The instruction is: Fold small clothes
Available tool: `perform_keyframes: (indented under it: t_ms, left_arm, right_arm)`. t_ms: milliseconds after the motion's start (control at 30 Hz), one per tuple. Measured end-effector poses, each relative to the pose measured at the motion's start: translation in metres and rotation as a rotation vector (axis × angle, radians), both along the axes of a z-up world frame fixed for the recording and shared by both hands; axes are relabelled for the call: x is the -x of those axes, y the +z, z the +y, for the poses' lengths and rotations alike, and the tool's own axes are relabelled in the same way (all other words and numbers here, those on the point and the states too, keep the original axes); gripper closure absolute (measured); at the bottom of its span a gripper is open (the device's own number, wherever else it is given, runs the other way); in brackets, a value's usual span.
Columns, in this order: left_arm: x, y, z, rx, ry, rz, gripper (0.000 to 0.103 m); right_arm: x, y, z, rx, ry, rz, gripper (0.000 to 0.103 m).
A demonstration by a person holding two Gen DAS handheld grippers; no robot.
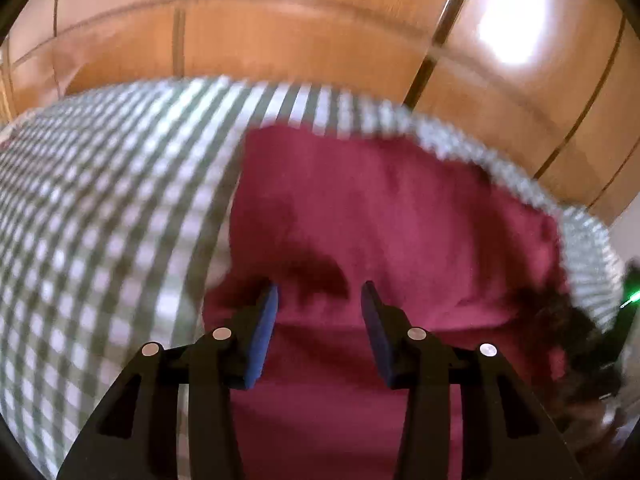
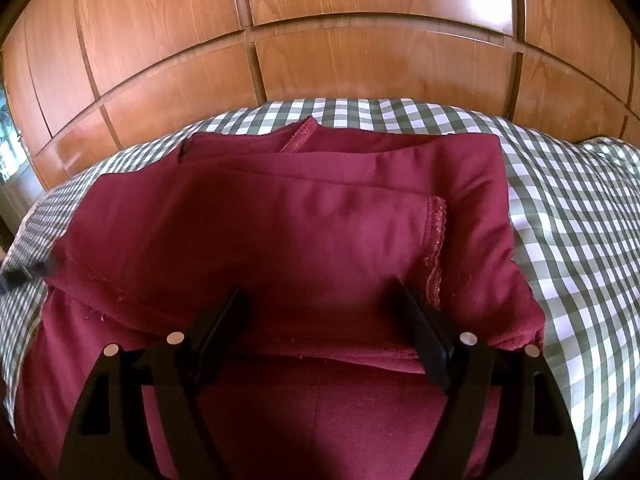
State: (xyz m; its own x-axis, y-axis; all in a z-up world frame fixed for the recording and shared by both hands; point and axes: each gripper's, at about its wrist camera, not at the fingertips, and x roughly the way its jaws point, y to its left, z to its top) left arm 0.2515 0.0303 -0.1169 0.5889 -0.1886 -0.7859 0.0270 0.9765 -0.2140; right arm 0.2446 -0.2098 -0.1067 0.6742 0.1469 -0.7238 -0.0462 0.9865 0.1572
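Observation:
A maroon garment [image 2: 280, 220] lies folded in layers on a green-and-white checked bedspread [image 2: 580, 220], with a lace-trimmed hem on its right side. My right gripper [image 2: 320, 290] stands open wide just above the garment's near fold, its black fingers astride the top layer and not pressing it. The left wrist view is blurred by motion. There the same maroon garment [image 1: 380, 208] fills the middle, and my left gripper [image 1: 320, 288] hangs over it with its blue pads [image 1: 266, 320] apart and nothing pinched between them.
Wooden wardrobe doors [image 2: 360, 60] rise right behind the bed. The checked bedspread [image 1: 100, 200] stretches away to the left of the garment. A blurred dark object with a green light [image 1: 592, 340] shows at the right edge of the left wrist view.

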Motion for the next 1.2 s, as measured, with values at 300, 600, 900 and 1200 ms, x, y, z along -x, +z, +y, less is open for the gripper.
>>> perform_keyframes:
  t_ms: [300,600,900,1200]
  left_arm:
    - [0.003,0.021,-0.007,-0.057,-0.029,-0.111,0.051]
    - [-0.071,-0.010,-0.020,-0.196,-0.003,-0.055,0.042]
    - [-0.010,0.030,-0.031,-0.177,-0.006,-0.160,0.041]
    - [0.064,0.062,-0.041,-0.157,-0.027,-0.238,0.033]
  right_arm:
    - [0.000,0.000,-0.001,-0.013,-0.002,-0.001,0.023]
    - [-0.001,0.000,-0.001,-0.018,-0.001,-0.001,0.023]
    - [-0.001,-0.001,0.000,-0.022,0.000,0.001,0.021]
    - [-0.001,-0.001,0.000,-0.012,-0.001,0.000,0.021]
